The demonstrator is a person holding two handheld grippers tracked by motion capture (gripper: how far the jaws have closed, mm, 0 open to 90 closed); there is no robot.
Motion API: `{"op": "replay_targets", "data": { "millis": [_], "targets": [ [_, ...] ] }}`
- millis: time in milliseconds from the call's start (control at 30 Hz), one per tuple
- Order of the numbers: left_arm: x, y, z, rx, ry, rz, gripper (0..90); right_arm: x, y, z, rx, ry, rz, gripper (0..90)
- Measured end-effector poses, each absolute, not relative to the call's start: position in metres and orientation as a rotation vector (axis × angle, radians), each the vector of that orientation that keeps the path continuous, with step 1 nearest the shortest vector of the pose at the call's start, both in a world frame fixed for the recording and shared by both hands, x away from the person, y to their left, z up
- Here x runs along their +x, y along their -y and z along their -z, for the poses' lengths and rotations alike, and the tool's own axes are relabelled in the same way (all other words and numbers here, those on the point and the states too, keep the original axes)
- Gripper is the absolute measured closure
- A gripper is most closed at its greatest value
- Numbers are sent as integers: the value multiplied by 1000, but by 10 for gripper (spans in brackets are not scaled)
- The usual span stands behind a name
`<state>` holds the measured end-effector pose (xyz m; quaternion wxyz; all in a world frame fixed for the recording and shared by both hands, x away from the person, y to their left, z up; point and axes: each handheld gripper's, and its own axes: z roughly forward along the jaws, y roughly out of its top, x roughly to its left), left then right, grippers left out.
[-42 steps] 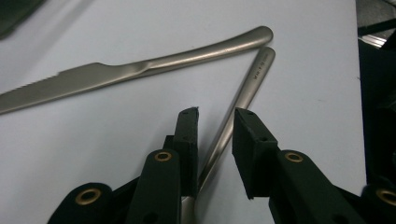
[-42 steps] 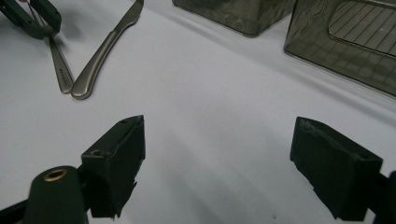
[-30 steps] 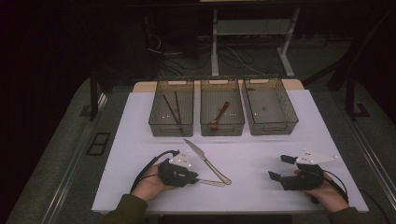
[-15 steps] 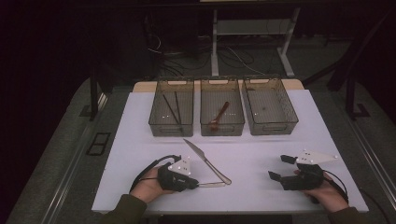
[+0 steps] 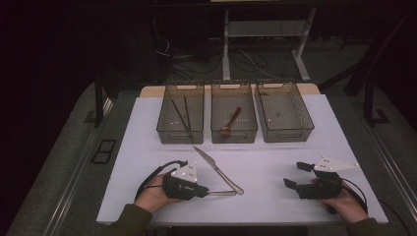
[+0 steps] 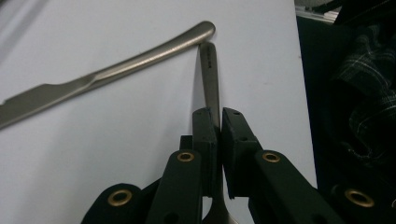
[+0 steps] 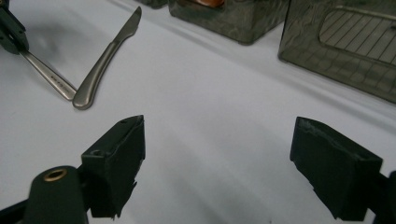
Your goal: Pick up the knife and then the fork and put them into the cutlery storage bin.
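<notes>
My left gripper (image 5: pixel 205 192) lies near the table's front left, held level and pointing right. It is shut on the handle of a metal utensil (image 6: pixel 209 70), and its jaws have just been closing on that handle. The handle's free end touches the handle tip of a steel knife (image 6: pixel 140 58). That knife (image 5: pixel 216 168) lies diagonally in the middle of the white table (image 5: pixel 147 147). At the front right, my right gripper (image 5: pixel 296 175) rests open with nothing between its jaws (image 7: pixel 217 163). From there the knife (image 7: pixel 105 58) and the held utensil (image 7: pixel 49 77) lie ahead to the left.
Three dark wire bins stand in a row at the back. The left bin (image 5: pixel 162 123) holds thin dark sticks, the middle bin (image 5: pixel 233 138) holds a wooden spoon (image 5: pixel 231 120), and beside them is the right bin (image 5: pixel 307 123). Dark floor surrounds the table.
The left hand has shifted slightly toward the table's near edge with the utensil in its jaws. The knife and the right gripper have kept still.
</notes>
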<state>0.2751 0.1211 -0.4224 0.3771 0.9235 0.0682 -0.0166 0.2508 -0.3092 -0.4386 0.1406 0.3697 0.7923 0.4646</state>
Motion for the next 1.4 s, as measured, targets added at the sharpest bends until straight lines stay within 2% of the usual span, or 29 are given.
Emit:
{"op": "replay_targets", "data": {
  "millis": [333,467,667,833,900,1167,1400],
  "targets": [
    [276,-124,408,2288,-182,30,838,252,308,431,1082,-2343,-1363,173],
    [278,-123,401,2247,-186,19,838,253,308,422,1027,-2398,-1406,139],
    [283,-113,394,2231,-173,8,838,262,301,413,937,-2526,-1413,142],
    [287,-97,387,2231,-128,23,838,269,281,405,798,-2653,-1342,172],
    [289,-89,386,2236,-108,26,838,272,271,402,748,-2695,-1327,210],
    [296,-53,384,2276,-33,48,838,284,237,389,583,-2784,-1301,224],
    [305,-32,383,2281,10,64,838,291,211,391,388,-2860,-1266,324]
  ]
}}
